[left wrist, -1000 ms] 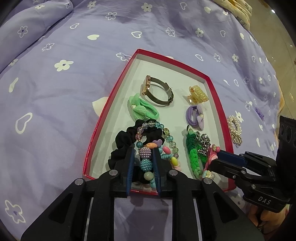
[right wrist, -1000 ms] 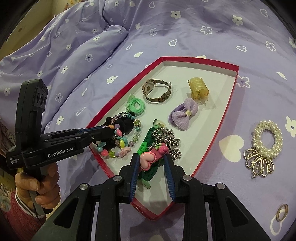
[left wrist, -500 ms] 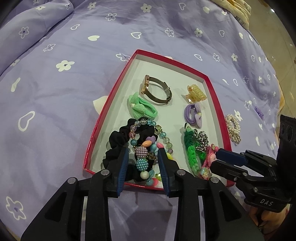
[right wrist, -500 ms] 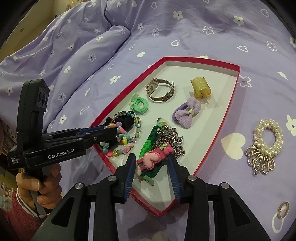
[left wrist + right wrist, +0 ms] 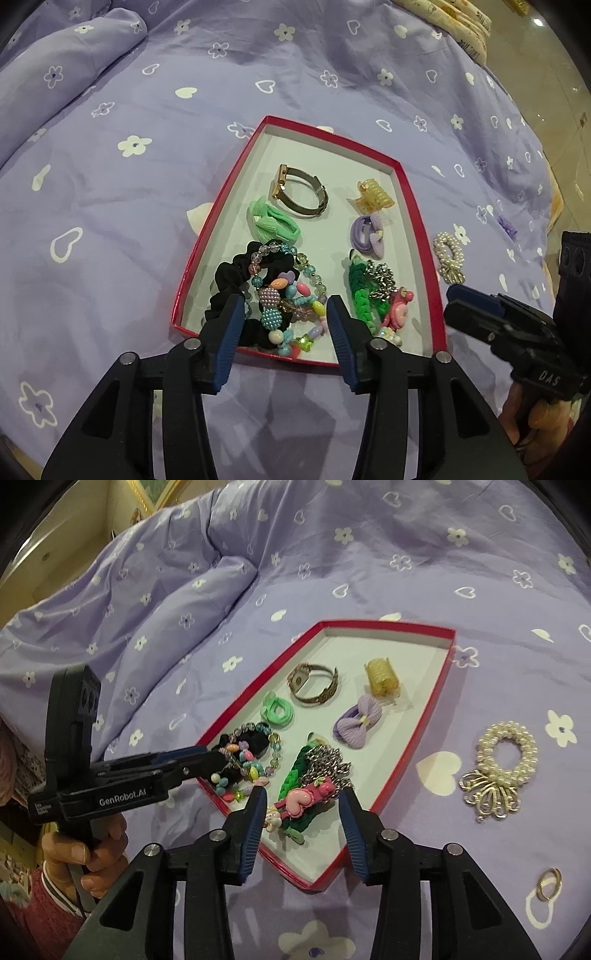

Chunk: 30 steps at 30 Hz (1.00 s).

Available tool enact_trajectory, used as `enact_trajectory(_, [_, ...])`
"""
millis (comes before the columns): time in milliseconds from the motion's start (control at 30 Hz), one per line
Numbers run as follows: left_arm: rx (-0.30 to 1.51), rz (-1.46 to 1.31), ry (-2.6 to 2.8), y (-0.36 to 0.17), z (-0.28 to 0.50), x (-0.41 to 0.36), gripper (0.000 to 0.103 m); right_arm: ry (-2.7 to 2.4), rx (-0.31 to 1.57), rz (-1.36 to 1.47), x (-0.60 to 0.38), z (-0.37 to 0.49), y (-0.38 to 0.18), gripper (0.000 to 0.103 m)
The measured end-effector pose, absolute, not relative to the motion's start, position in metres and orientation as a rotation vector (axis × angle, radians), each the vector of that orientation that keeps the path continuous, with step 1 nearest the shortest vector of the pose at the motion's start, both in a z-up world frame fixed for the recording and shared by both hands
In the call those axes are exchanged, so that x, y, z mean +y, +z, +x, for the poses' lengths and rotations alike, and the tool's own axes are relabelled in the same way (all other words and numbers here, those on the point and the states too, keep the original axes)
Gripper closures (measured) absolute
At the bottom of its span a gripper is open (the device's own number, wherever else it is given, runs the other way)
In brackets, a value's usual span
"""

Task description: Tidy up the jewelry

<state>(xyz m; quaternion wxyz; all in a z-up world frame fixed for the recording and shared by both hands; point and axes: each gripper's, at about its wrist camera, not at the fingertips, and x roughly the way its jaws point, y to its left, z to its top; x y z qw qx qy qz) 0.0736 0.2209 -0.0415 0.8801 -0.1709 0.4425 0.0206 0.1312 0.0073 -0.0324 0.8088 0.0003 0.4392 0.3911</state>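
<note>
A red-rimmed tray lies on a bed covered by a lilac bedspread printed with white flowers and hearts. The left claw hangs spread wide over the tray's near edge, its blue-padded fingers straddling a multicolored beaded bracelet that rests on a black scrunchie, gripping neither. The right claw is likewise spread, poised above a pink heart hair clip that lies on a green braided band and a silver chain; nothing is pinched between its pads. Farther back in the tray sit a green hair tie, a metal watch-style bracelet, a yellow claw clip and a purple bow hair tie. Outside the tray, on the bedspread to its right, a pearl scrunchie with a gold ornament lies well apart from the rim, and a pair of small gold rings rests nearer the right-wrist camera.
</note>
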Motion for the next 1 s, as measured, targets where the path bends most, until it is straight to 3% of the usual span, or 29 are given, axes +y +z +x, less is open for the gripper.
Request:
enact_trajectory(200, [0.902,-0.377,0.049,-0.035,0.060,0.220,0.046,0.816,0.899,0.081,-0.009,0.129,-0.023,0.055])
enact_trajectory(267, [0.894,-0.388,0.050,-0.033,0.054,0.219,0.040,0.817,0.883,0.114,-0.015,0.127,-0.019,0.047])
enact_trajectory(333, [0.884,-0.400,0.057,-0.031,0.047,0.218,0.026,0.822,0.867,0.149,-0.020,0.125,-0.016,0.039])
enact_trajectory(433, [0.871,-0.412,0.060,-0.027,0.037,0.215,0.021,0.832,0.844,0.206,-0.028,0.119,-0.011,0.033])
enact_trajectory(733, [0.832,-0.440,0.101,-0.021,0.004,0.207,0.010,0.869,0.791,0.327,-0.045,0.091,-0.011,0.020])
enact_trajectory(1000, [0.806,-0.355,0.188,-0.018,-0.021,0.195,0.009,0.842,0.749,0.230,-0.048,0.059,-0.009,0.015])
